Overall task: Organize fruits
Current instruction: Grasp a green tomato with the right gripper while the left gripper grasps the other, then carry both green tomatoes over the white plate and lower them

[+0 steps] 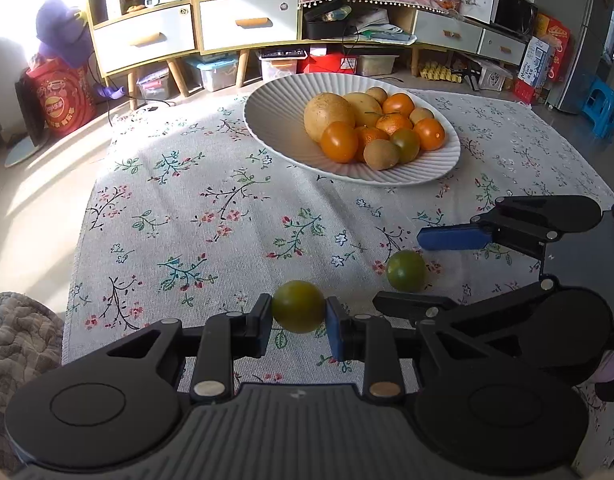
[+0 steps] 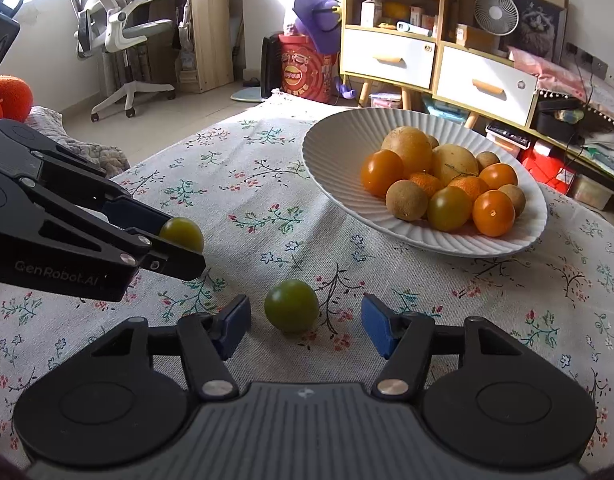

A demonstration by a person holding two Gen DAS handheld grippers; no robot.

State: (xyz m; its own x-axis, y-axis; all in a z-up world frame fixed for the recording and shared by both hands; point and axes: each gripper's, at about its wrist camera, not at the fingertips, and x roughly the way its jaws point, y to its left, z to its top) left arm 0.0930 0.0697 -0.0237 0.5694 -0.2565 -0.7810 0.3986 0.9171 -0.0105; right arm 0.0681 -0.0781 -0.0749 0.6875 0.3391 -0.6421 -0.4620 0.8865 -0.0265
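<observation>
My left gripper (image 1: 299, 320) is shut on a green round fruit (image 1: 298, 306) just above the floral tablecloth; it also shows in the right wrist view (image 2: 182, 234). My right gripper (image 2: 305, 326) is open, its blue pads either side of a second green fruit (image 2: 291, 305) that rests on the cloth; that fruit also shows in the left wrist view (image 1: 406, 270), between the right gripper's fingers (image 1: 451, 238). A white ribbed plate (image 1: 275, 120) farther back holds several orange, green and brown fruits; it shows in the right wrist view too (image 2: 331, 160).
The table is covered by a floral cloth (image 1: 187, 208). Behind it stand cabinets with drawers (image 1: 247, 24) and storage boxes on the floor. An office chair (image 2: 119, 32) and a quilted cushion (image 1: 15, 340) lie to the left.
</observation>
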